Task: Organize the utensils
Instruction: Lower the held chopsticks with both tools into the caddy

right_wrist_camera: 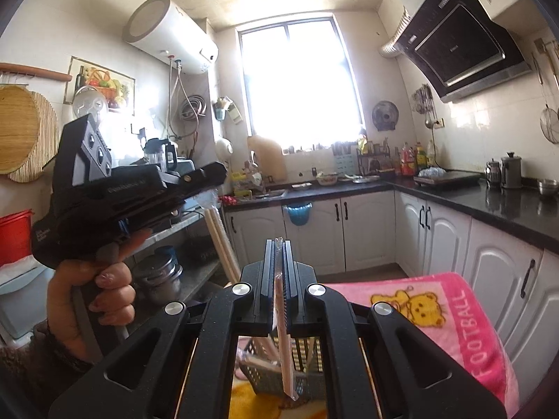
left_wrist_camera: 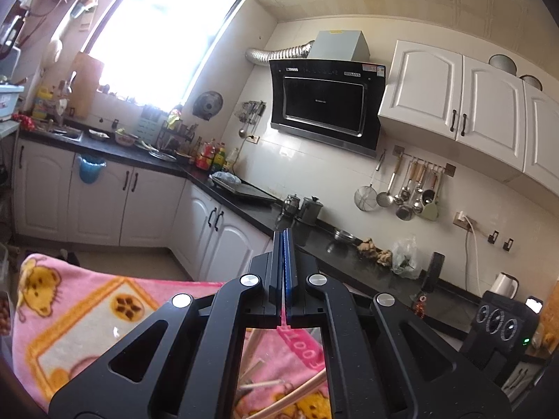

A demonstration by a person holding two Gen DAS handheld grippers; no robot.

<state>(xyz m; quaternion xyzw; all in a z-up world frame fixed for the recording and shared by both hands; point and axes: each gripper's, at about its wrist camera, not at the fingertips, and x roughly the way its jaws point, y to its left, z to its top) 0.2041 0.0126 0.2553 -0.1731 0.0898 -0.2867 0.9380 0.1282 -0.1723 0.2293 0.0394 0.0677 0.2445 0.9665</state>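
My right gripper (right_wrist_camera: 278,244) is shut on a wrapped pair of chopsticks (right_wrist_camera: 283,328) that hangs down between its jaws over a grey slotted utensil basket (right_wrist_camera: 269,380) on the pink blanket (right_wrist_camera: 450,317). My left gripper (left_wrist_camera: 283,234) is shut, raised above the pink blanket (left_wrist_camera: 87,307). It also shows in the right wrist view (right_wrist_camera: 209,174), held by a hand, with a plastic-wrapped pair of wooden chopsticks (right_wrist_camera: 220,241) hanging from its tip. Below its jaws in the left wrist view, pale chopsticks (left_wrist_camera: 286,391) lie over the blanket.
A black kitchen counter (left_wrist_camera: 314,244) with white cabinets runs along the wall. On it stand metal pots (left_wrist_camera: 304,206), a white kettle (left_wrist_camera: 503,284) and bottles (left_wrist_camera: 209,153). Ladles hang on a wall rack (left_wrist_camera: 412,188). A metal shelf with steel bowls (right_wrist_camera: 157,272) stands at left.
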